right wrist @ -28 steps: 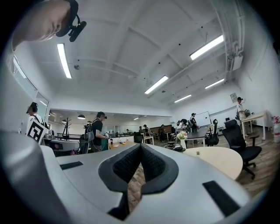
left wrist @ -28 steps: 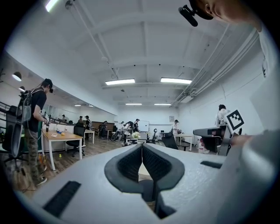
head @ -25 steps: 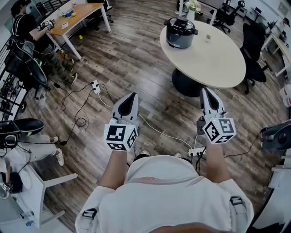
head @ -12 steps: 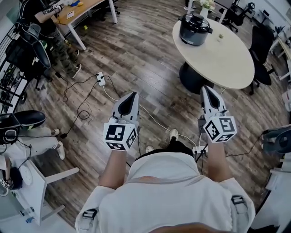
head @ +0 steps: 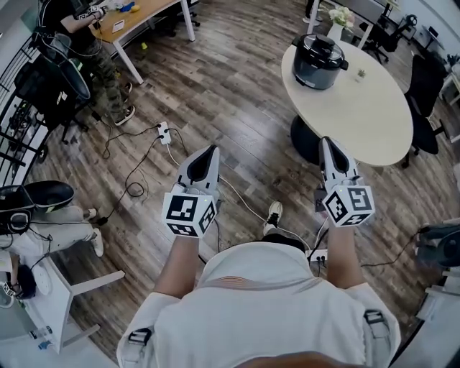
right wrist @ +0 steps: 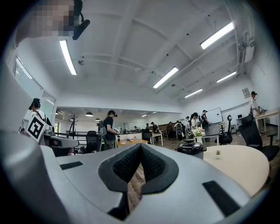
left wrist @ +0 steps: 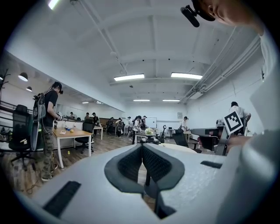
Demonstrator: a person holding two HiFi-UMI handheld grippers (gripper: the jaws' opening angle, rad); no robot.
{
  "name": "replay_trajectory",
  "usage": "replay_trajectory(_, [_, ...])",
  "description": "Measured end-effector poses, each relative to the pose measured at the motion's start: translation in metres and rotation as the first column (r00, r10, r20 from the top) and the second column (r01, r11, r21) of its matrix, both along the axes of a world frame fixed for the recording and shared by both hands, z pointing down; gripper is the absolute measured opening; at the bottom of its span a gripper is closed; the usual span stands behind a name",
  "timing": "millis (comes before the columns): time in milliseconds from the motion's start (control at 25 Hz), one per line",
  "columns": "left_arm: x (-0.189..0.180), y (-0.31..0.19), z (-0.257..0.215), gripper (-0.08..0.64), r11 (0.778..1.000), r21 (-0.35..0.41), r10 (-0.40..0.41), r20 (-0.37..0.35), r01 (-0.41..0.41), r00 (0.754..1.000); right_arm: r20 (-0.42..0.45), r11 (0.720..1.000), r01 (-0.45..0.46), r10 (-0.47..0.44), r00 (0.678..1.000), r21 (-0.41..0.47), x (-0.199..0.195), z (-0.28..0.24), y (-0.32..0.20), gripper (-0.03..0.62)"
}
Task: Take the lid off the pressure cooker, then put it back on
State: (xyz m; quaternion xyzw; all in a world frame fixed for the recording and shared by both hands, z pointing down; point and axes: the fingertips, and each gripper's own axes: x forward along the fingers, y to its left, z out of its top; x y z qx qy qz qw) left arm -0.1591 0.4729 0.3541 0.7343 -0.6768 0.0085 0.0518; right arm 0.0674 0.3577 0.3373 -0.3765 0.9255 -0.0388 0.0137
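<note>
L grey gripper (head: pixel 207 152) & R grey gripper (head: pixel 328 144) both clenched, empty, held level: prob. approach carry. dark round pressure cooker (head: pixel 318 65), black lid (head: pixel 317 46) on, well apart on round beige table (head: pixel 374 115).

Round, pale tabletop (head: pixel 363 115) at upper right, raised on a dark pedestal. Standing on it near the far left rim: a dark pressure cooker (head: pixel 318 61) with its lid (head: pixel 318 44) on; just beside that, toward the middle, a tiny potted plant (head: pixel 361 72). Rest of the top bare. Below, wood-plank floor (head: pixel 237 86), strewn with a white power strip (head: pixel 164 134) and loose cables (head: pixel 133 188). At upper left, a wooden tabletop (head: pixel 140 20) with small items too tiny to tell.
</note>
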Motion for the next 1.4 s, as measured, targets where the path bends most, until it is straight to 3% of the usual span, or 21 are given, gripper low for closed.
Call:
replay_trajectory(360, [0.038,-0.165,-0.022,0.008,1.0,-0.005,0.014,0.056,-0.013,0.998,0.066,1.0,-0.022,0.022,0.998,-0.01,0.042,-0.014,-0.172,0.0])
replay_trajectory(720, [0.084,-0.303,-0.02,0.008,0.998,-0.06,0.038,0.093,-0.032,0.995,0.032,0.998,-0.057,0.057,0.998,-0.016,0.091,0.003,-0.306,0.0])
replay_trajectory(920, [0.1,-0.361,-0.015,0.008,0.992,-0.094,0.091,0.091,-0.083,0.992,0.033,0.993,-0.109,0.111,0.993,-0.054,0.116,0.016,-0.349,0.0])
replay_trajectory(1120, [0.109,-0.406,-0.005,0.008,0.988,-0.06,0.148,0.089,-0.144,0.985,0.026,0.984,-0.172,0.173,0.985,-0.035,0.134,0.026,-0.376,0.0])
replay_trajectory(1400, [0.1,-0.504,-0.001,0.008,0.957,-0.028,0.291,0.052,-0.29,0.955,-0.008,0.95,-0.313,0.313,0.95,0.014,0.135,0.01,-0.439,0.0])
